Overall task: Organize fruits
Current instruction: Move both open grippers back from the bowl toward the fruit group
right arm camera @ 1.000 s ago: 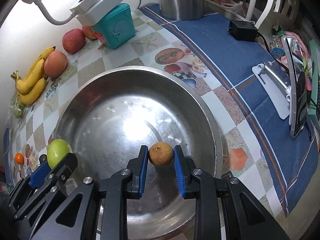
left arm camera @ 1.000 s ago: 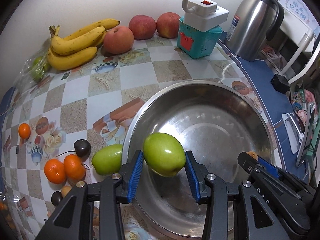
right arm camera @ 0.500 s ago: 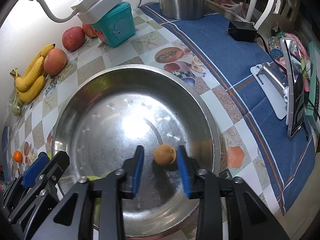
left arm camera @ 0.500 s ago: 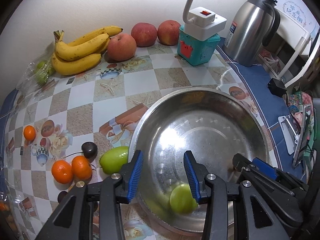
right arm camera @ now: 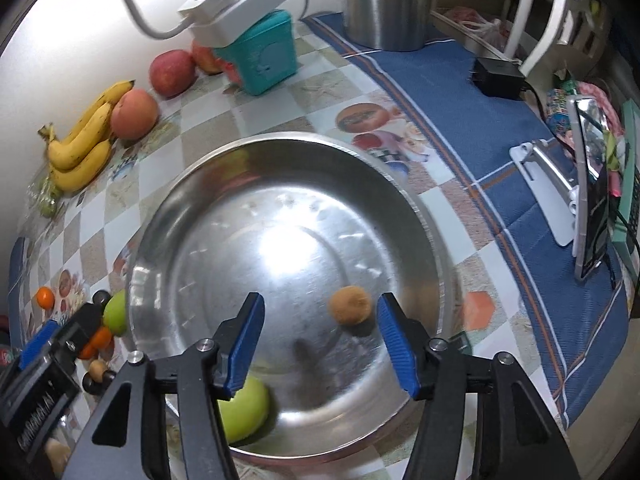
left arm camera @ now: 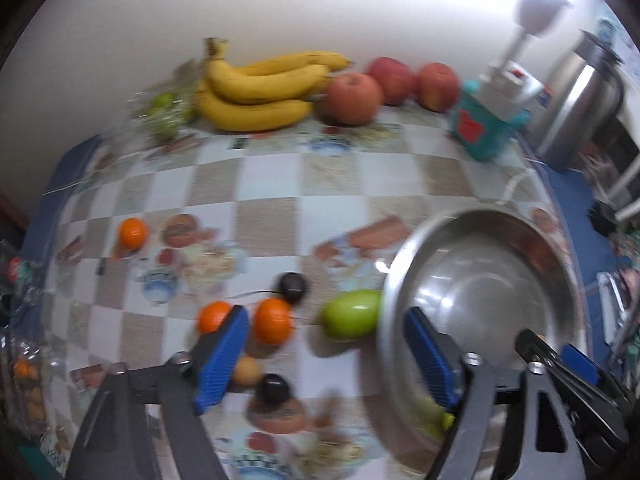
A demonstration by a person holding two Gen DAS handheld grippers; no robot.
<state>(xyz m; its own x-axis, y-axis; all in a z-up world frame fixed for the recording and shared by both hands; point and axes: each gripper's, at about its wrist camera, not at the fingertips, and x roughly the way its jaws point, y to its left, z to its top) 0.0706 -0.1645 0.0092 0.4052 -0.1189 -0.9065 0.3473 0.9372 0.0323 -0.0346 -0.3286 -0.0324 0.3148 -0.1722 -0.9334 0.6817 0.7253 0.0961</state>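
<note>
On the checkered tablecloth, everything can be placed relative to the steel basin. Far to the left of the basin, at the wall, lies a bunch of bananas, with three red apples in a row to its right. Nearer, to the left of the basin, a single small orange sits alone. Closer to the basin is a group: two more oranges, two dark round fruits, a small tan fruit, and a green mango that lies just beside the outer left wall of the basin.

The left gripper is spread wide and holds nothing; its left blue pad is over the oranges and its right pad is over the left rim of the basin. This view is blurred.

Inside the basin, a second green fruit rests at the near left of the floor, partly behind the left finger of the right gripper. That gripper is also wide open and empty, above the near part of the basin. A small brown round fruit lies on the basin floor just inside its right pad, apart from it.

Behind the basin stand a teal box with a white lamp base on top and, to its right, a steel kettle.
</note>
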